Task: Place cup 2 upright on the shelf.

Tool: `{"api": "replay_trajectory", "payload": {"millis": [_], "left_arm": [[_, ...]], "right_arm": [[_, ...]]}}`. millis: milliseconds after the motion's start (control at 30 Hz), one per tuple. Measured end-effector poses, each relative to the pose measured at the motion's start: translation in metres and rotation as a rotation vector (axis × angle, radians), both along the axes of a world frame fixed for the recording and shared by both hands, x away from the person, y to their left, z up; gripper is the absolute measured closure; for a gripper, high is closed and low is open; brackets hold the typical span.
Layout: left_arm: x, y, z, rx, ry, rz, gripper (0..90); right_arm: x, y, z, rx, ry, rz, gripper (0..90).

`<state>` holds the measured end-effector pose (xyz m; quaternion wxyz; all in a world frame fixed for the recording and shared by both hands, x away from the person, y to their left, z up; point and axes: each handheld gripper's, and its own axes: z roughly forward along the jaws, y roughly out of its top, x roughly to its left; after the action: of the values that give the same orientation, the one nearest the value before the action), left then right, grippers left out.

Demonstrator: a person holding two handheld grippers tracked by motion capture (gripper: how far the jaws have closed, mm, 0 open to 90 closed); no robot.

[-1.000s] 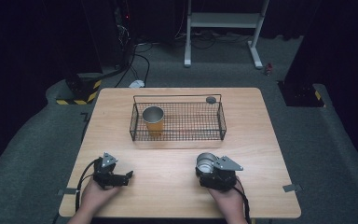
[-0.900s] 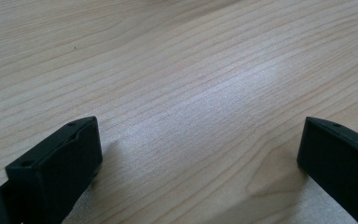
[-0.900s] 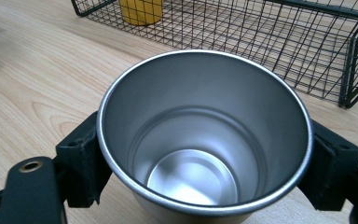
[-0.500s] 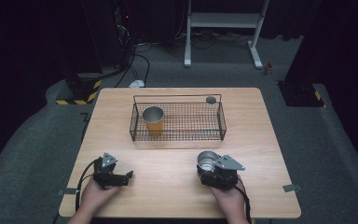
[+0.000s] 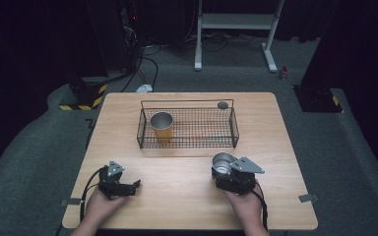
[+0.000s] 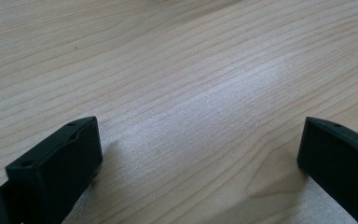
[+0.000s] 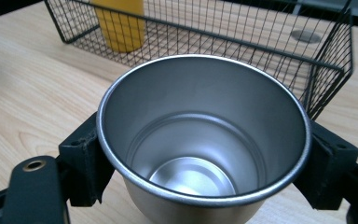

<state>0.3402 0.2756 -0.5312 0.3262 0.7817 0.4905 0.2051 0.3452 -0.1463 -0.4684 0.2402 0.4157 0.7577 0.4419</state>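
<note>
Steel cup (image 7: 204, 140) is clamped upright between the jaws of the right gripper (image 5: 225, 173), on the table (image 5: 187, 196) before the wire basket (image 5: 234, 129). Left gripper (image 5: 128, 187) is spread, empty. Risk judged: smooth wall slipping, or base catching basket rim.

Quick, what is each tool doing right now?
Left tool: open, holding nothing, just above the table.
Right tool: closed on the silver cup, near the wire basket.

Light wooden table (image 5: 187, 191), wire basket (image 5: 187, 129) (far centre), small grey disc (image 5: 222, 104) behind it
</note>
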Motion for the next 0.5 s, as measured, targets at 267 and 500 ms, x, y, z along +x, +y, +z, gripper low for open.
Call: {"api": "replay_trajectory", "payload": {"millis": [267, 500], "left_arm": [[0.0, 0.0, 0.0, -0.001, 0.001, 0.002, 0.2], [0.0, 0.0, 0.0, -0.001, 0.001, 0.003, 0.2]], "right_arm": [[0.001, -0.001, 0.009, 0.015, -0.002, -0.016, 18.7], [0.001, -0.002, 0.014, 0.015, -0.003, -0.032, 18.7]]}}
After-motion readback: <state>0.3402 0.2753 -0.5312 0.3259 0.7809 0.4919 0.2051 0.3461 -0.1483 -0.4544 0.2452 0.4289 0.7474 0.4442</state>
